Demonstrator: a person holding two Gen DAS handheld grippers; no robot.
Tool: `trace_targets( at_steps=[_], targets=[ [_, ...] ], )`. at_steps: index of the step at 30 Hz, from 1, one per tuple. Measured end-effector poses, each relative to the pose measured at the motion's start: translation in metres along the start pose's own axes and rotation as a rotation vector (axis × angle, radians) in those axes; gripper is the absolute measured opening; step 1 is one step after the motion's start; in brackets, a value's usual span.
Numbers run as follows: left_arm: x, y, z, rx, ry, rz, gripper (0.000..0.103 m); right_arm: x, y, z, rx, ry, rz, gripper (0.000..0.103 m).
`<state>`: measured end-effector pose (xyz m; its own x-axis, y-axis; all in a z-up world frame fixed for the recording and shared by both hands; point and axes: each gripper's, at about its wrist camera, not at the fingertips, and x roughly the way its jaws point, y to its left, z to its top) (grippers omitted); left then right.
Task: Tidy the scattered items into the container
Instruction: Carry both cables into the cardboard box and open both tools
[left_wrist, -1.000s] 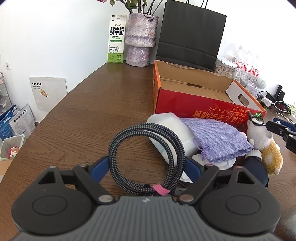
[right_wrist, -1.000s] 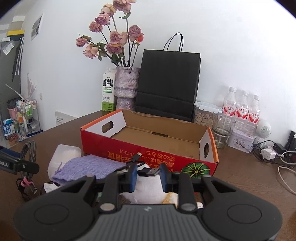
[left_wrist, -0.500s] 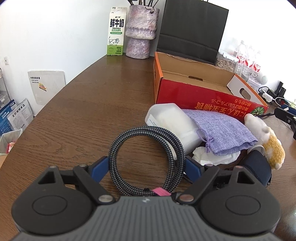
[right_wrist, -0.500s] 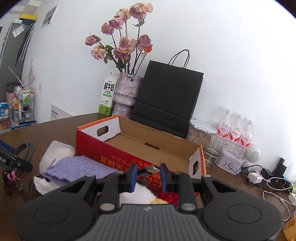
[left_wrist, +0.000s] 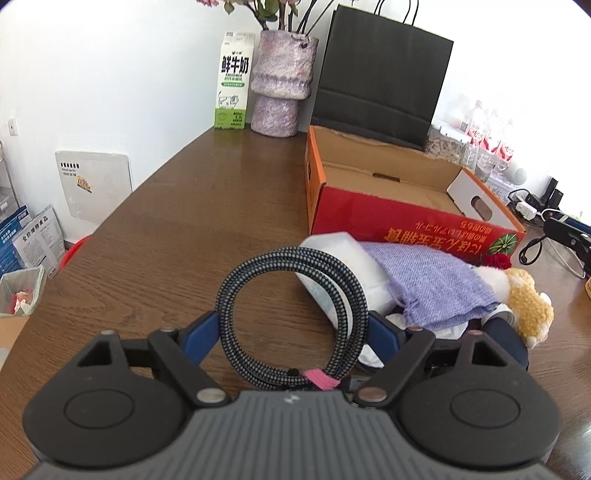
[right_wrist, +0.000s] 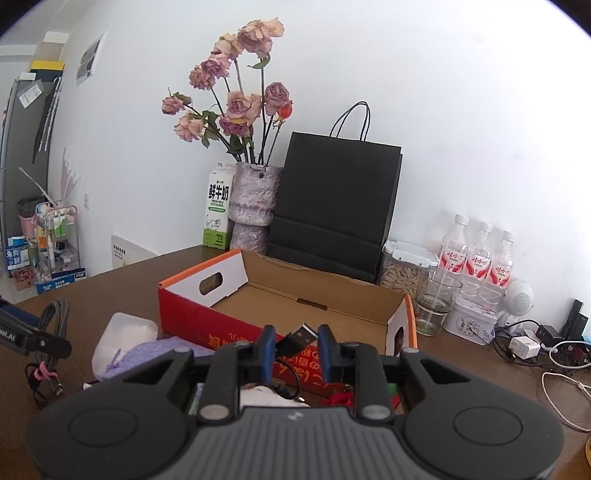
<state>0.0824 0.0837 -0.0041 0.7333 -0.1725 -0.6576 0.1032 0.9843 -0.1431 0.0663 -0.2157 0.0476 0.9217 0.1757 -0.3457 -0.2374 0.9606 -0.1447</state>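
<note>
**Cable lifted; coil held; box still bare**

Item 1: our right gripper (right_wrist: 293, 341), jaws together, clamped on a thin black cable's USB plug (right_wrist: 299, 336). A second ago it sat low over the clutter; it now rides higher, plug at the cardboard box's (right_wrist: 221, 325) near wall, cable trailing toward 6 o'clock.

Item 2: our left gripper (left_wrist: 291, 328), jaws wide, pads against both sides of the braided coil (left_wrist: 288, 295); unchanged.

Item 3: purple pouch (left_wrist: 428, 284), white tub (left_wrist: 332, 243) and plush toy (left_wrist: 524, 306) lie on the table (left_wrist: 184, 229) at 3 o'clock of the coil, unmoved.
</note>
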Motion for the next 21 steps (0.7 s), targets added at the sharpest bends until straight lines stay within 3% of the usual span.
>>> trace_targets(
  at_steps=[11, 21],
  targets=[
    [-0.018, -0.02, 0.059, 0.038, -0.089, -0.082, 0.085, 0.008, -0.023, 0.026, 0.027, -0.035, -0.005, 0.023],
    [0.03, -0.082, 0.144, 0.066, -0.125, -0.167, 0.085, 0.066, -0.062, 0.056, 0.098, 0.008, 0.014, 0.023]
  ],
)
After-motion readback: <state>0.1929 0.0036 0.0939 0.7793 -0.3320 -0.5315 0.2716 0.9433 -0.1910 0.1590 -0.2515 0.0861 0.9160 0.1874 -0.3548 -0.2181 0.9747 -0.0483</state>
